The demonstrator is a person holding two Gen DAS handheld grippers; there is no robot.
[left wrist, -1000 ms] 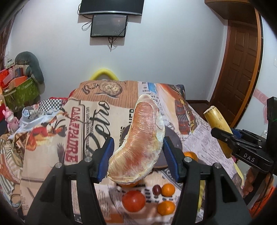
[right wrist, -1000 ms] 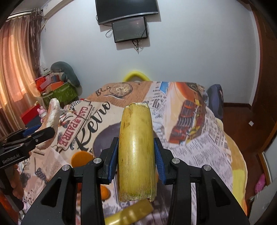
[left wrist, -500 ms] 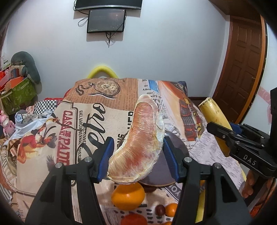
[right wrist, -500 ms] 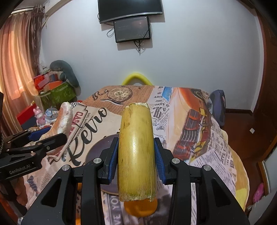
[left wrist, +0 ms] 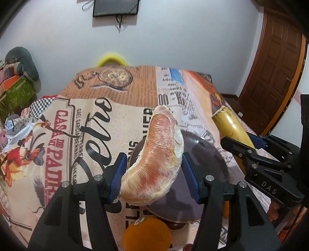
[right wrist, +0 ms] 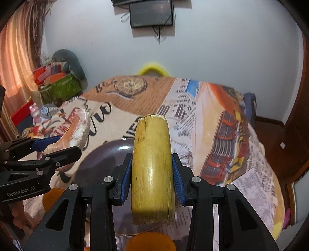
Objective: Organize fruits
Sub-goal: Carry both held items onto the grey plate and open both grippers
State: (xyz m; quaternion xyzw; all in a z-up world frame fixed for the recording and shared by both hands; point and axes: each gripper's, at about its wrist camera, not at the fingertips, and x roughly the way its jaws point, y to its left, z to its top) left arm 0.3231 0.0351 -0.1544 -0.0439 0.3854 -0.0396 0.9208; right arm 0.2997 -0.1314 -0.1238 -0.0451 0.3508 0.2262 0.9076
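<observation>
- Since prev frames both grippers have come forward & lower over the desk: dark plate (left wrist: 210, 154) now sits right under them, fruit that lay near the desk's front edge has slid mostly out of the bottom of view.
- Left gripper (left wrist: 154, 171) clamped on a plastic-wrapped pomelo wedge (left wrist: 156, 160), blue pads (left wrist: 119, 173) pressing both sides; wedge stands up, narrow tip pointing to the desk's far edge, held above the plate's left rim.
- Right gripper (right wrist: 152, 173) clamped on a yellow sugarcane piece (right wrist: 152, 166), pads tight on both flanks; piece upright, cut end on top, held over the plate (right wrist: 108, 164).
- In left view the right gripper (left wrist: 256, 160) shows at the right w/ the cane (left wrist: 229, 125) sticking up toward the far right corner.
- In right view the left gripper (right wrist: 42, 154) shows at the left w/ the wedge (right wrist: 77, 131) beside the plate's left rim.
- Orange (left wrist: 146, 233) lies at the desk's front edge, just in front of the plate; small dark fruit (left wrist: 175, 225) tucked against the plate's front rim.
- Desk (left wrist: 115, 115) covered w/ a retro newspaper-print cloth.
- Bkgd: wall screen (right wrist: 151, 14), brown door (left wrist: 274, 77), boxes & clutter at left (right wrist: 58, 86).
</observation>
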